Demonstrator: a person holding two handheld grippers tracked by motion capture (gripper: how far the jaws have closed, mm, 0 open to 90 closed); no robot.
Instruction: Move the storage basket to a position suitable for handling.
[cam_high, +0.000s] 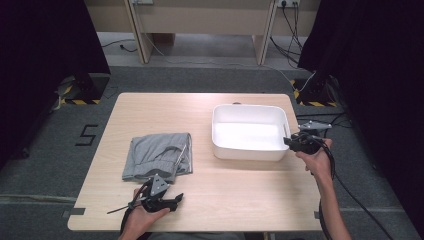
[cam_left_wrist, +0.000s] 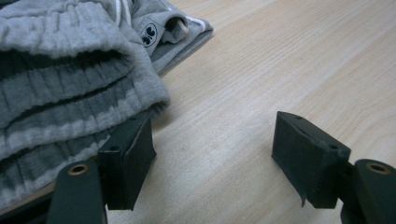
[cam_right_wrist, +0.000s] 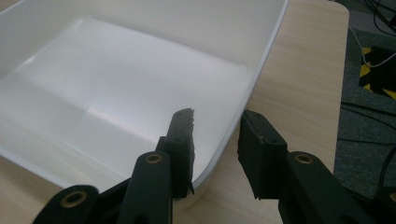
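So at the near edge of the tabletop (cam_high: 240, 200), the left tool (cam_high: 176, 199) is spread wide and empty, with the folded grey sweatpants (cam_high: 159, 155) just beyond it, one jaw already nudging the waistband end. It's clearly the closer hand for grabbing them. Farther off on the right, the right tool (cam_high: 288, 142) straddles the white tub's (cam_high: 249, 150) rim, one jaw inside, not pinched shut yet. The tub sits right of the pants.

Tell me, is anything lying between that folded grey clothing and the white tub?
Nothing visible. Only bare wooden table lies between the folded grey clothing and the white tub. The left gripper sits open right at the clothing's edge, and the right gripper straddles the tub's rim.
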